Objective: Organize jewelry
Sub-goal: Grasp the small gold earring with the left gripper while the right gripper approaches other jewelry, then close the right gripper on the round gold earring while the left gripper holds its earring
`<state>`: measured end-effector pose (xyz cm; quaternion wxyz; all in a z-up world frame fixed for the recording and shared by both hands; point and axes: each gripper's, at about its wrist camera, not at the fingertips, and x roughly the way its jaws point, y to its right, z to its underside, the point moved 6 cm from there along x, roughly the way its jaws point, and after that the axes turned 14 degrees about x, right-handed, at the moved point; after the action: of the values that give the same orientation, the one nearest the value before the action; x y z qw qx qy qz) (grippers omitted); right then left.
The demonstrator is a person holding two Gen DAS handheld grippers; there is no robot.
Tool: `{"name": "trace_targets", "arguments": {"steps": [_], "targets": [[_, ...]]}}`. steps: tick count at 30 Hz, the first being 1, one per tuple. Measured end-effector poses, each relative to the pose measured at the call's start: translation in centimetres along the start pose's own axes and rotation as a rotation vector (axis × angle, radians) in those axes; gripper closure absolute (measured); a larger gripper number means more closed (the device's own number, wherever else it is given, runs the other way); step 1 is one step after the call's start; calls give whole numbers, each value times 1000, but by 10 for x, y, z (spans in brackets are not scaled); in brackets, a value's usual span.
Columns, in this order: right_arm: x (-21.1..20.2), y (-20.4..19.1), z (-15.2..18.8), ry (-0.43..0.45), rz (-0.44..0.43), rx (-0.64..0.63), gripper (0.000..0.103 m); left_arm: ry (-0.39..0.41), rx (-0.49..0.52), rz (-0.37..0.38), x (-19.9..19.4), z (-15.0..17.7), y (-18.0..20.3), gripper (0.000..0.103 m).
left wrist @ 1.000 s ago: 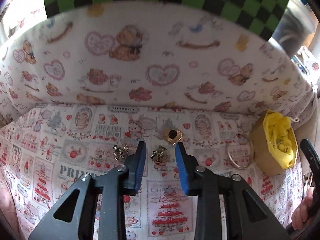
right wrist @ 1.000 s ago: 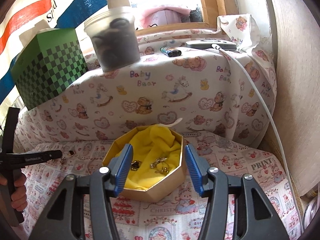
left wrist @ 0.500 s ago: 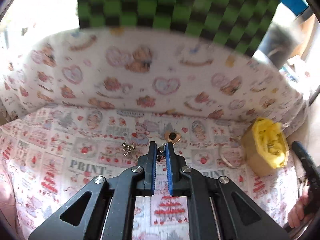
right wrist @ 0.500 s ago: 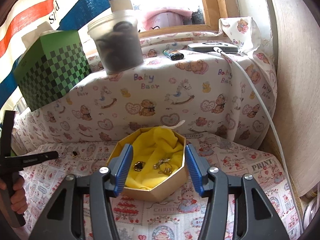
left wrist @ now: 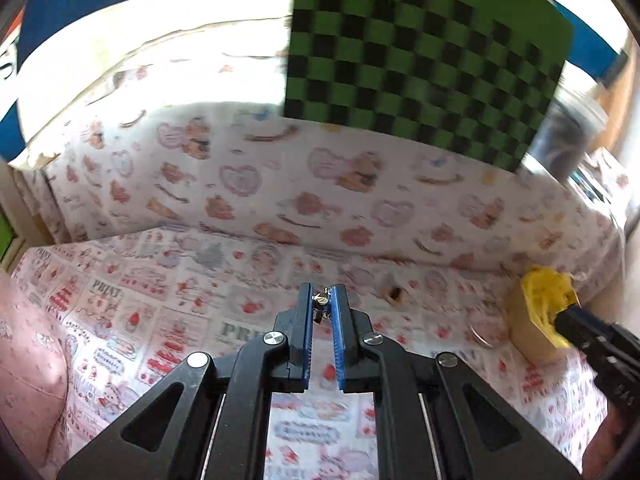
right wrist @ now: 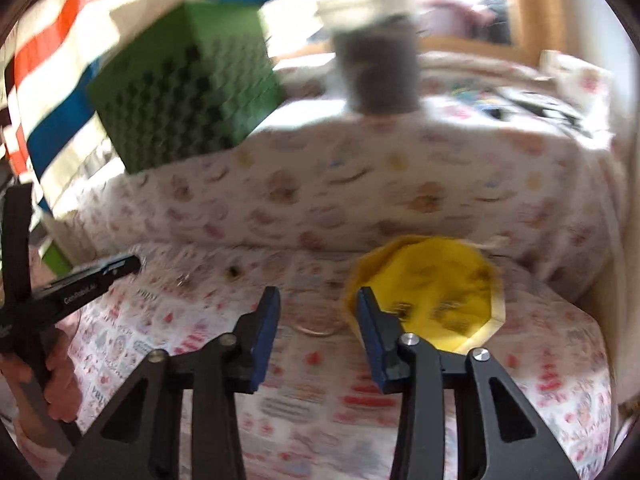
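Observation:
My left gripper (left wrist: 321,295) is shut on a small silver charm (left wrist: 320,301), held just above the printed cloth (left wrist: 168,320). A gold piece with a dark stone (left wrist: 395,293) lies to its right, and a thin hoop (left wrist: 482,338) lies beside the yellow-lined box (left wrist: 536,308). In the right wrist view my right gripper (right wrist: 318,300) has its jaws closing with nothing between the pads. It hangs over the hoop (right wrist: 316,331), left of the box (right wrist: 436,292), which holds several gold pieces (right wrist: 448,314). Another small silver piece (right wrist: 183,279) lies near the left gripper (right wrist: 128,266).
A green checkered box (right wrist: 188,84) and a jar of dark contents (right wrist: 380,72) stand on the raised, cloth-covered ledge behind. A wooden wall closes the right side. A hand (right wrist: 60,380) holds the left gripper at the far left.
The left jaws shut on the small charm and rose with it. The right gripper swung left off the box to above the hoop, and its jaws narrowed.

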<state>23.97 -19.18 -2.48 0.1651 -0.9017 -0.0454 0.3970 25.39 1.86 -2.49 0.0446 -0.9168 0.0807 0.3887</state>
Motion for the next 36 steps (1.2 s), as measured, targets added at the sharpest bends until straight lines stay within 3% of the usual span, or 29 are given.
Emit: {"name": "trace_targets", "arguments": {"steps": [2, 7, 11, 22, 24, 26, 28, 31, 36], "targets": [[21, -15, 0, -57, -7, -19, 73, -9, -24, 24, 2, 2, -6, 95], [80, -44, 6, -149, 49, -78, 77, -26, -71, -28, 6, 7, -26, 95], [105, -58, 2, -153, 102, -106, 78, -48, -104, -53, 14, 11, -43, 95], [137, -85, 1, -206, 108, -146, 79, -116, -164, -42, 23, 21, -54, 95], [142, -87, 4, -214, 123, -163, 87, -92, -162, -29, 15, 17, -50, 95], [143, -90, 4, -201, 130, -162, 95, -49, -141, -93, 8, 13, -50, 95], [142, -89, 3, -180, 157, -165, 95, -23, -136, -133, 2, 12, -51, 95], [135, -90, 8, -198, 124, -147, 95, -14, -163, -90, -2, 12, -52, 95], [93, -77, 13, -154, 72, -143, 95, 5, -135, -108, -8, 9, -50, 95]]}}
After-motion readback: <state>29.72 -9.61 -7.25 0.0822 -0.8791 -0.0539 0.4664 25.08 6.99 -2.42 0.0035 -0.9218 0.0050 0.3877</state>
